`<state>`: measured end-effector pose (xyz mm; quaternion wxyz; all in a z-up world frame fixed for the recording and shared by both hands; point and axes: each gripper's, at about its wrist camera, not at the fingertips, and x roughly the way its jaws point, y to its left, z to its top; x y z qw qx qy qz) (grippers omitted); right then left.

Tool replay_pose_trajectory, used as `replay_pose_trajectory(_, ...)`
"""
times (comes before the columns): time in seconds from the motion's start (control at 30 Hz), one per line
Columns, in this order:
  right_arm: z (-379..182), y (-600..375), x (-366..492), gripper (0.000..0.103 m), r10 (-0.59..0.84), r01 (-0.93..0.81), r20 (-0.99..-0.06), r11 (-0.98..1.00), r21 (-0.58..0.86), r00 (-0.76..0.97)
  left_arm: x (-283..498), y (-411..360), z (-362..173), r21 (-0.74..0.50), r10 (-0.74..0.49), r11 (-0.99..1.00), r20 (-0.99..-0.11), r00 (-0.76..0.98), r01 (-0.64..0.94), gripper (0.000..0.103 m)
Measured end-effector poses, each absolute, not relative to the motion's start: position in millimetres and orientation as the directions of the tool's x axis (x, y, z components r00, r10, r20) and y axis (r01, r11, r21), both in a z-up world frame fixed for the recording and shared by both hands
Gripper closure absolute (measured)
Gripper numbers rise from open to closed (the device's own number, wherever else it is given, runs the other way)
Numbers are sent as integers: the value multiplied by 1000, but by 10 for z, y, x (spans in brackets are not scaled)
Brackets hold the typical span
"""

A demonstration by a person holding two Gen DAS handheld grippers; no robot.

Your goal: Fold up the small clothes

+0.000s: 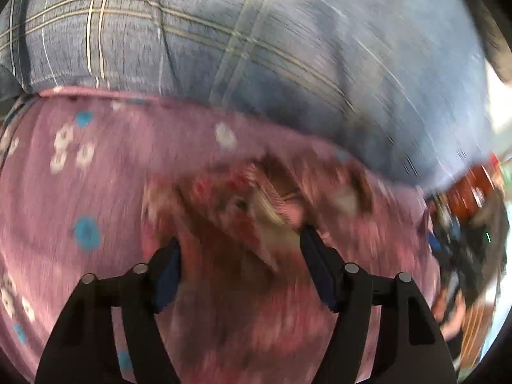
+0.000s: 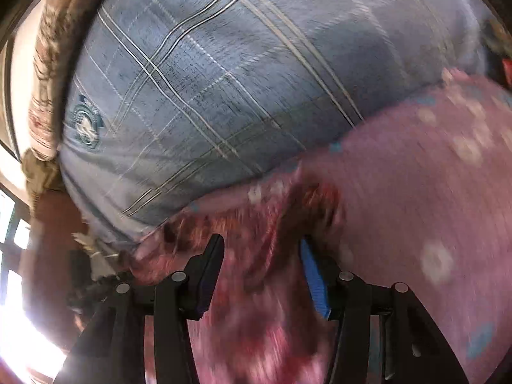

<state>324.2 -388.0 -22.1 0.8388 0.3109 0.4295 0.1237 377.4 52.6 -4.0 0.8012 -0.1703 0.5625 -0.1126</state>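
A small pink garment (image 1: pixel 96 192) with white and blue spots lies on a blue plaid bed cover (image 1: pixel 288 48). A darker red patterned part (image 1: pixel 243 198) is bunched in the middle. My left gripper (image 1: pixel 240 240) is open, its fingers wide apart just over the bunched cloth. In the right wrist view the same pink garment (image 2: pixel 416 192) fills the lower right on the plaid cover (image 2: pixel 224 80). My right gripper (image 2: pixel 260 243) is open, with red patterned cloth (image 2: pixel 262 224) lying between its fingers. Both views are blurred by motion.
The right gripper and the hand holding it (image 1: pixel 464 224) show at the right edge of the left wrist view. A patterned curtain (image 2: pixel 48 80) and a bright window (image 2: pixel 12 224) are at the left of the right wrist view.
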Motion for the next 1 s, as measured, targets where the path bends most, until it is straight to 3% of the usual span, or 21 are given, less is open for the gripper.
replay_pose_trajectory(0.03,-204,-3860,3340,64,458,70,-647,782,619,609,3892,564,-31,-377,-330,923,-875,355,-71,59)
replay_pose_trajectory(0.07,-175,-3884,3415,64,434,100,-645,778,621,629,4010,660,-38,-373,-303,917,-882,362,-142,69)
replay_pose_trajectory(0.2,-58,-4123,3357,58,380,148,-610,755,639,695,4091,1189,-110,-536,-414,782,-828,379,-318,69)
replay_pose_trajectory(0.23,-70,-4175,3308,52,377,153,-621,760,632,688,4050,1271,-113,-552,-436,778,-818,375,-300,66)
replay_pose_trajectory(0.33,-188,-4334,3168,47,362,185,-666,776,603,652,3865,1308,-117,-510,-425,835,-836,348,-206,37)
replay_pose_trajectory(0.37,-249,-4357,3130,47,357,198,-678,777,597,642,3789,1290,-129,-495,-419,852,-842,341,-174,33)
replay_pose_trajectory(0.53,-577,-4307,3108,45,432,253,-675,697,671,598,3574,1111,-295,-525,-500,849,-834,234,-58,31)
replay_pose_trajectory(0.6,-594,-4175,3149,48,437,236,-670,703,671,600,3477,1001,-273,-478,-460,878,-853,247,-16,33)
replay_pose_trajectory(0.63,-539,-4067,3173,65,417,205,-682,744,636,601,3420,947,-221,-426,-413,905,-869,274,11,53)
replay_pose_trajectory(0.67,-498,-4015,3182,83,404,181,-697,776,604,593,3381,907,-179,-394,-386,919,-876,289,34,92)
replay_pose_trajectory(0.7,-378,-3910,3198,98,362,147,-717,829,540,596,3339,904,-150,-384,-380,922,-877,296,47,96)
replay_pose_trajectory(0.8,2,-3792,3117,98,393,34,-614,824,565,685,3193,1044,73,-443,-419,896,-828,373,23,96)
replay_pose_trajectory(0.9,249,-3772,3082,98,403,-27,-506,802,597,763,3168,1129,69,-422,-378,906,-830,410,-20,96)
replay_pose_trajectory(0.93,210,-3786,3134,98,395,-9,-516,800,600,760,3174,1171,-7,-401,-346,915,-845,408,-53,96)
replay_pose_trajectory(1.0,-52,-3775,3333,97,354,84,-624,824,560,697,3203,1319,-212,-400,-330,908,-867,373,-127,96)
